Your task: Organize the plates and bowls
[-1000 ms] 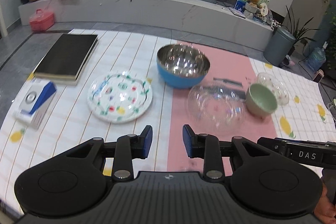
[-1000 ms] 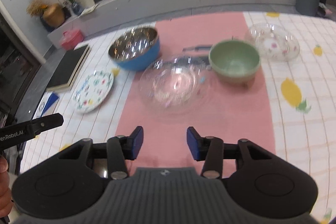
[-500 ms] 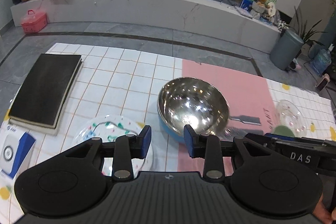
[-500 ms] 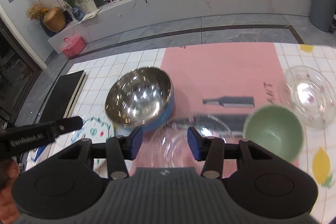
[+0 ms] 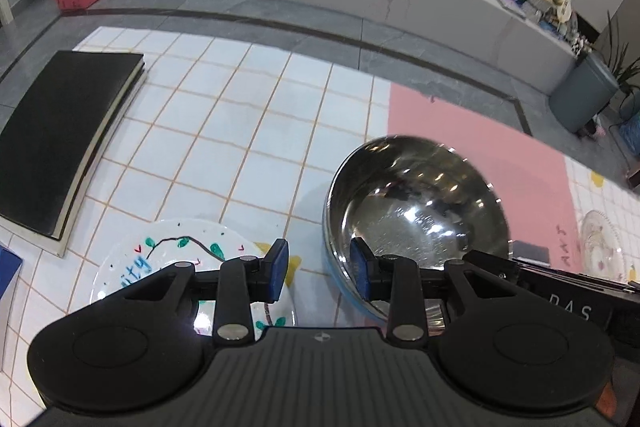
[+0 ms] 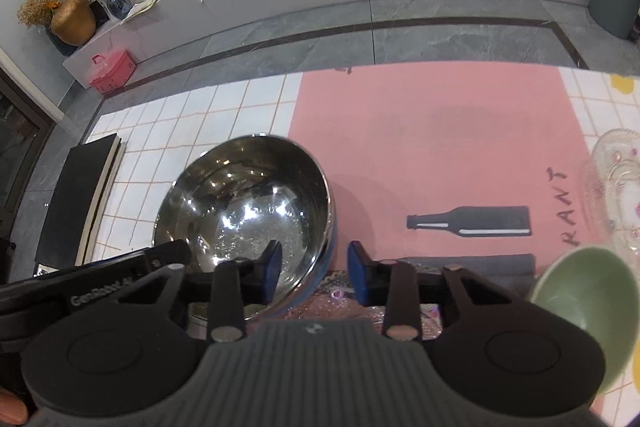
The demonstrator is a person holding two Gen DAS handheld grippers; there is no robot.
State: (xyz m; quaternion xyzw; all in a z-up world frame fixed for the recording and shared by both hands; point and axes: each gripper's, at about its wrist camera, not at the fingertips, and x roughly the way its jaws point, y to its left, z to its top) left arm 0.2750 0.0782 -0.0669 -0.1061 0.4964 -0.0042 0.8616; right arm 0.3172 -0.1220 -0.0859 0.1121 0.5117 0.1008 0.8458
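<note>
White tiled cloth with a pink mat [image 5: 472, 143] down its middle covers the table, and past its far edge lie grey floor tiles and a long pale ledge. Seen from the left wrist, the left gripper [image 5: 318, 269] hangs over the near left rim of the steel bowl [image 5: 416, 211], a shiny bowl with a blue outer wall standing where the white cloth meets the pink mat. One blue pad sits inside the bowl and the other outside it, the wall between them; the jaws are closing slightly but the pads do not visibly press on the rim. Just left of the bowl lies the painted plate [image 5: 180, 259], partly hidden under the gripper, and a black book [image 5: 60, 135] lies well apart at the left edge. Seen from the right wrist, the right gripper [image 6: 314, 275] straddles the bowl's [image 6: 244, 203] near right rim in the same way, its jaws closing, one pad inside and one outside, with a gap visible on the outer side. A green bowl [image 6: 588, 303] stands near at the right, a clear glass dish [image 6: 618, 183] beyond it, and another patterned glass piece [image 6: 344, 301] shows under the fingers.
</note>
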